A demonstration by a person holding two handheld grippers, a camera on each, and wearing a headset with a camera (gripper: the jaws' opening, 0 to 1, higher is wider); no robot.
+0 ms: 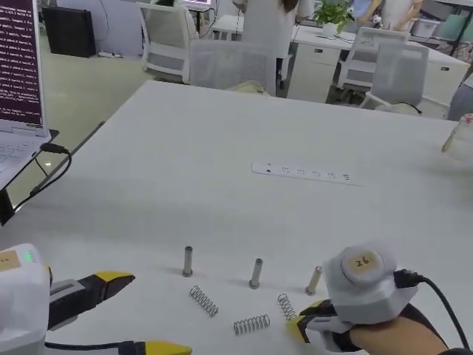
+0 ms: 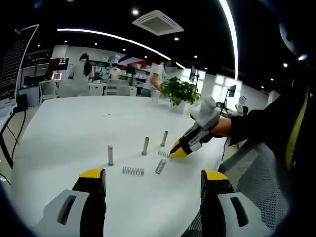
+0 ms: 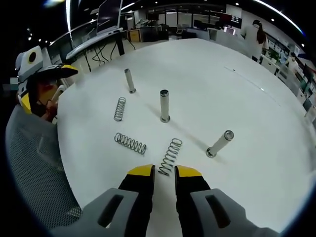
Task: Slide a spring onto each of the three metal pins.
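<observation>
Three upright metal pins (image 1: pixel 188 262) (image 1: pixel 256 273) (image 1: pixel 315 280) stand in a row on the white table (image 1: pixel 222 148). In front of them lie three loose springs (image 1: pixel 203 300) (image 1: pixel 251 324) (image 1: pixel 286 305). My right gripper (image 1: pixel 301 327) is low at the right-hand spring. In its own view the jaws (image 3: pixel 164 172) stand a little apart, with the near end of that spring (image 3: pixel 171 155) at the gap, lying on the table. My left gripper (image 1: pixel 140 312) hovers at the lower left, wide open (image 2: pixel 153 174) and holding nothing, short of the springs (image 2: pixel 133 171).
A white power strip (image 1: pixel 304 173) lies mid-table beyond the pins. A laptop (image 1: pixel 18 81) and its black cable (image 1: pixel 52 174) sit at the left edge. Chairs (image 1: pixel 233 66) and desks line the far side, with people in the background.
</observation>
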